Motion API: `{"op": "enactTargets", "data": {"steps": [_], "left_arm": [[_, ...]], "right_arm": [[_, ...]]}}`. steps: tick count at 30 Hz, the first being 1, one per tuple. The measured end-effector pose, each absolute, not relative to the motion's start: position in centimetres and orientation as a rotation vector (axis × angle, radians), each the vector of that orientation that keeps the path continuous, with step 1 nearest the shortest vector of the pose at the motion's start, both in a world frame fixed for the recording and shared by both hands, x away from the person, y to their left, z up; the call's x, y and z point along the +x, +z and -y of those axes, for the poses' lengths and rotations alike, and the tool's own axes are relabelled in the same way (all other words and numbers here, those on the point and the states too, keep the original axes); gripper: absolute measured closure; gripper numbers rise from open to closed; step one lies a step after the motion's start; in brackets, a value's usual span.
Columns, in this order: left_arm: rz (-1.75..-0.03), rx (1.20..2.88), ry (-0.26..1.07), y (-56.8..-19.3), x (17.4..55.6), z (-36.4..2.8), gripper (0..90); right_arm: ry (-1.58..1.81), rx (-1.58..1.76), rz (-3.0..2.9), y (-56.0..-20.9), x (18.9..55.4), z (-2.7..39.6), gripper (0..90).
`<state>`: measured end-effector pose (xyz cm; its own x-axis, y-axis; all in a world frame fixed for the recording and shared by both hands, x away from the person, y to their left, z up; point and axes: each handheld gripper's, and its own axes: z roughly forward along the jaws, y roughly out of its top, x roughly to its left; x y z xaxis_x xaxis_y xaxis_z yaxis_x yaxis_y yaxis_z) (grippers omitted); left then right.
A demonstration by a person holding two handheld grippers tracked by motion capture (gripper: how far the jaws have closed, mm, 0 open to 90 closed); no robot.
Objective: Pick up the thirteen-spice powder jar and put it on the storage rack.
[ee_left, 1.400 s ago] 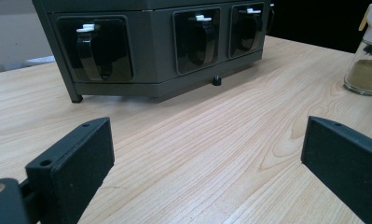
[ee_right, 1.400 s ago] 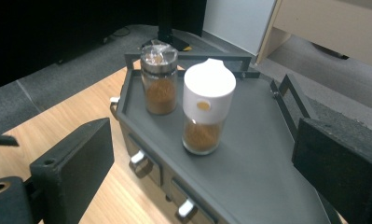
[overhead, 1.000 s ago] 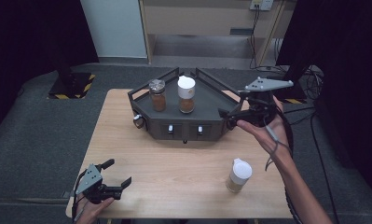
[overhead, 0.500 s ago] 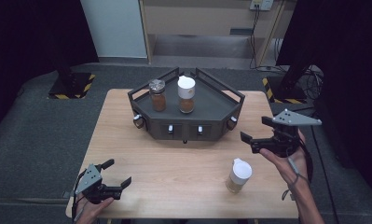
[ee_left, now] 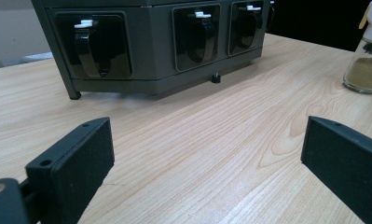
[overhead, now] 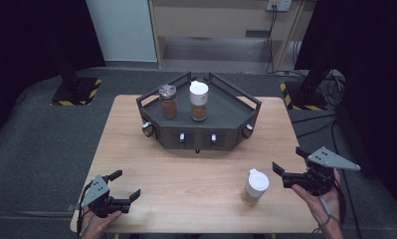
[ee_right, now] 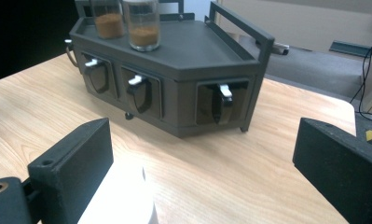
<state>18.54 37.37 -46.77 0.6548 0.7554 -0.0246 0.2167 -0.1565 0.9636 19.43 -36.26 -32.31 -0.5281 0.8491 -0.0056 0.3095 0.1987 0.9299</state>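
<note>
The right gripper (overhead: 285, 174), jaws apart, sits beside the spice jar (overhead: 254, 187) near the table's (overhead: 196, 199) front right edge. Rigid, likely glass, smooth, fragile: grip mid-body below the lid.

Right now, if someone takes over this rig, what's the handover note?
Left gripper: open, empty, low over the table's near left corner.
Right gripper: open, empty, beside the loose white-capped jar at the near right, not touching it; in its own view the jar's cap sits by one pad, off-centre.
Rack: grey-capped jar and white-lidded jar stand upright on its top tray.
Done: two jars on the rack.
Left, likely: centre the right gripper on the loose jar, grip it and put it with the others.
</note>
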Motion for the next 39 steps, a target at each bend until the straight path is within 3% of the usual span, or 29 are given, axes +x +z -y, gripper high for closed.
{"op": "enactTargets", "data": {"steps": [20, 39], "left_arm": [[-0.788, 1.711, 0.561, -46.7, 18.7, -37.4, 1.3], [-0.773, 1.708, 0.539, -46.9, 18.9, -37.5, 1.4]], "right_arm": [[1.377, 1.109, -1.869, -39.3, 16.0, 39.0, 4.7], [1.383, 1.106, -1.844, -42.4, 15.1, 39.7, 4.7]]}}
